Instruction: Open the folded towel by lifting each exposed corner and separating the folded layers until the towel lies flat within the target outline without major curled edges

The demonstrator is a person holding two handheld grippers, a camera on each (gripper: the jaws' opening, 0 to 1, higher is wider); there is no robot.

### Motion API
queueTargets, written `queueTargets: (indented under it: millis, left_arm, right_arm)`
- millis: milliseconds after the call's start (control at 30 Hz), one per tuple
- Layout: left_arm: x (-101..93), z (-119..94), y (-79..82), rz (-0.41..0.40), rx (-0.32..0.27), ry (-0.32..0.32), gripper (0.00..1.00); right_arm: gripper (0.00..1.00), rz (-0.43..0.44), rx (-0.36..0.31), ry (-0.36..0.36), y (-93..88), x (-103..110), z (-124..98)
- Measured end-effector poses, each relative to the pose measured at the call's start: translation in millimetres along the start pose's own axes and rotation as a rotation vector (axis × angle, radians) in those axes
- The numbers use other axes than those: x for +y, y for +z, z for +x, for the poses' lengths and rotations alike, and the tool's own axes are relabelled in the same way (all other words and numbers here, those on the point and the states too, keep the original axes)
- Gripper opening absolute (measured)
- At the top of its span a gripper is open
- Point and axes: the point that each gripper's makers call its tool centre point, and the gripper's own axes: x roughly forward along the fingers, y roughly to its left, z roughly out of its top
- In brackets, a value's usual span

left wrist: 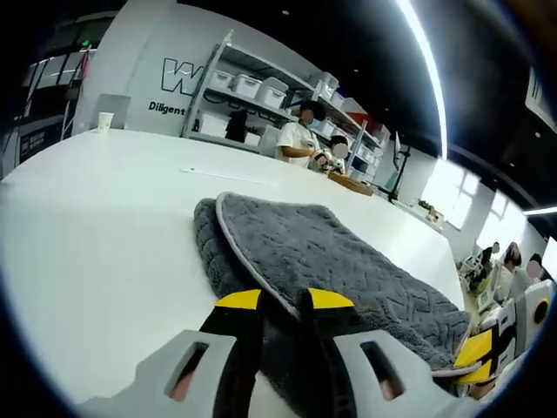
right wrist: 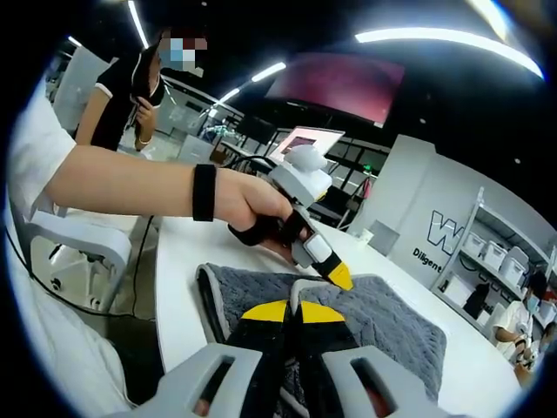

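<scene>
Yellow-tipped black jaws of the left gripper (left wrist: 285, 300) nearly together, pinching the pale-trimmed edge of the upper layer of the grey towel (left wrist: 331, 261) at its near side. Same pinch in the right gripper view (right wrist: 338, 277), yellow tip down on the towel's (right wrist: 383, 326) near corner, a person's hand (right wrist: 261, 213) wrapped round the handle, black band on the wrist.

Yellow tips of the right gripper (right wrist: 291, 311) pressed close together, a pale-edged fold of the towel rising between them. Seen also at the lower right of the left gripper view (left wrist: 479, 353), yellow tip against the towel's far corner.

Folded in two layers, top one set back slightly so a strip of the lower one shows along one side. Flat on a white table (left wrist: 104, 226), well in from the edges.

Further out: a paper cup (left wrist: 105, 121) at the table's far end, shelving with white bins (left wrist: 261, 87) against a wall with dark lettering, people standing at the shelves (left wrist: 300, 139), another person in black (right wrist: 130, 96) beyond the near arm, long ceiling lights overhead.
</scene>
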Motion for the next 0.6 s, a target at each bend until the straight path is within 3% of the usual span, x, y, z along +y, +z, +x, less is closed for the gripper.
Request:
queueTargets:
  millis: [600]
  left_arm:
    - [11.2,4.2,3.2,-0.025,0.019,0.027,0.14]
  right_arm:
    - [0.00,0.009,-0.009,-0.004,0.6,-0.2,-2.4]
